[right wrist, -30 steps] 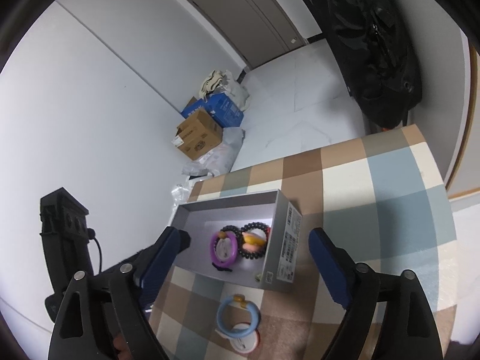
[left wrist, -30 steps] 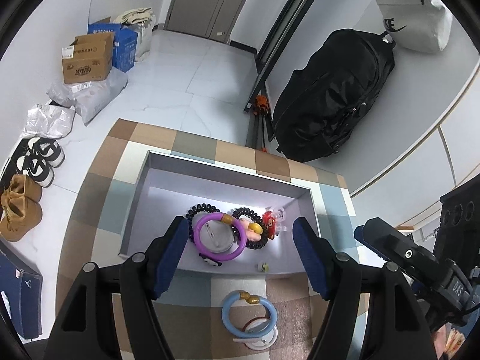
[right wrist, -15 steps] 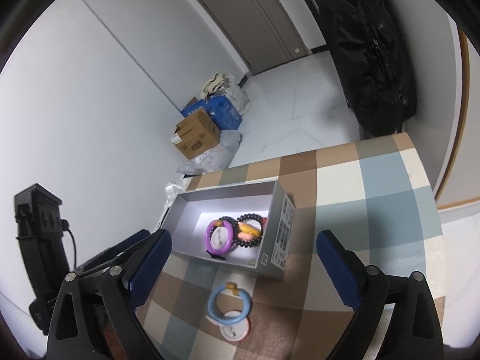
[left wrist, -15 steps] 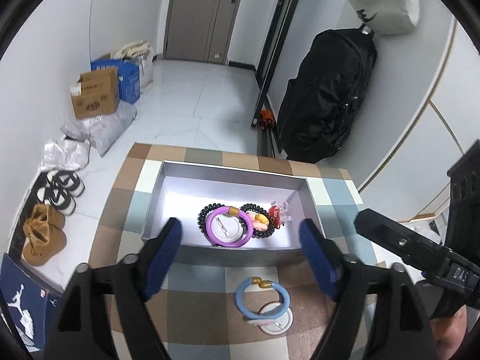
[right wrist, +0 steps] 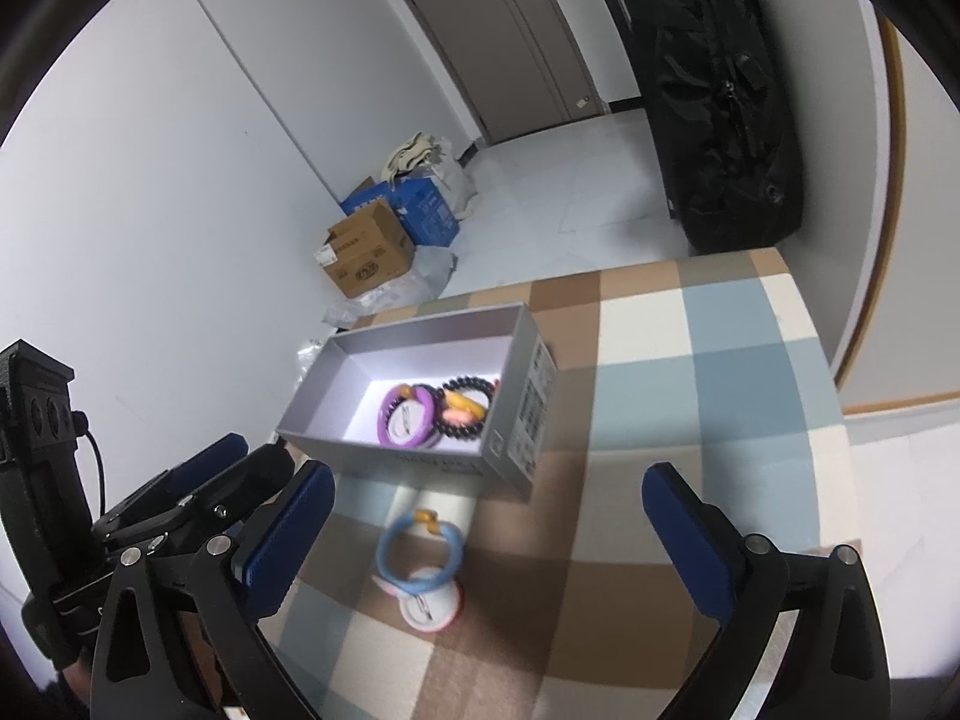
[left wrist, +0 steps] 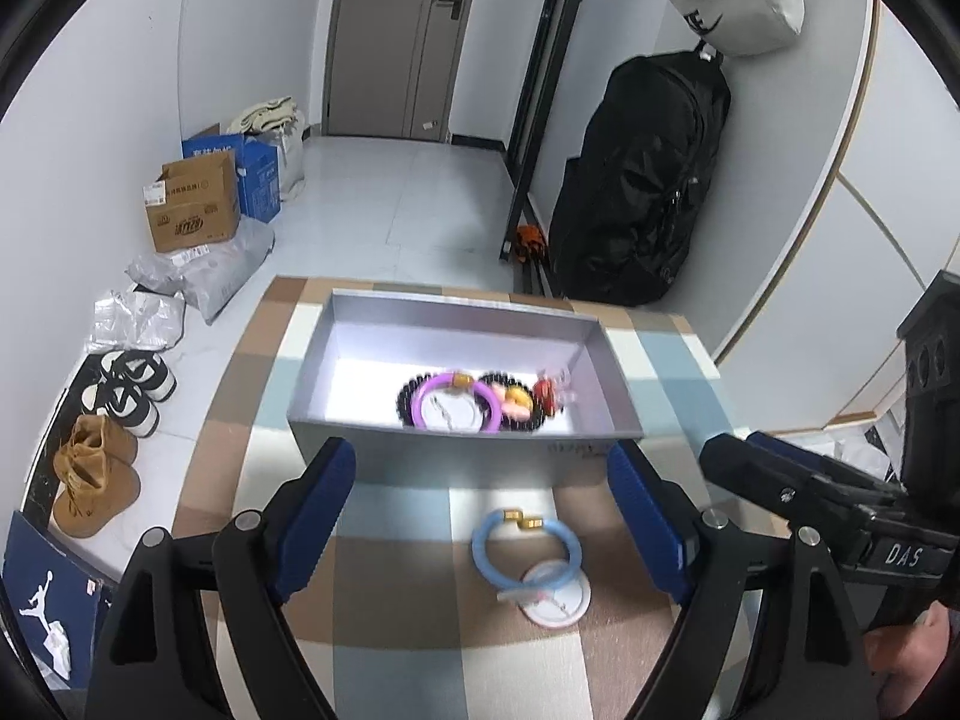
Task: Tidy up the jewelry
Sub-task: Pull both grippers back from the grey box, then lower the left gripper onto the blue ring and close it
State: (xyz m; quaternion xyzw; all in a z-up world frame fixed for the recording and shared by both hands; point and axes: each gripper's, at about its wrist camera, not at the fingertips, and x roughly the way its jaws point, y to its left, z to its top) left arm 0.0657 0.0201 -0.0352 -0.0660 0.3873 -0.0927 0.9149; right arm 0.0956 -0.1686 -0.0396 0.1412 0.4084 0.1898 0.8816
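On the checked table [left wrist: 384, 618] the box [left wrist: 456, 456] collects bangles; a blue bangle [left wrist: 527, 552] waits outside, so both the left gripper [left wrist: 486, 516] and the right gripper [right wrist: 489, 534] hang wide, empty.

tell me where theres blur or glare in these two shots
Left wrist view: the grey box floor is blown out white by glare, and the blue bracelet is slightly soft; fisheye bends the walls. Right wrist view: the blue bracelet and the white disc under it are motion-smeared, the box label unreadable, corners vignetted black.
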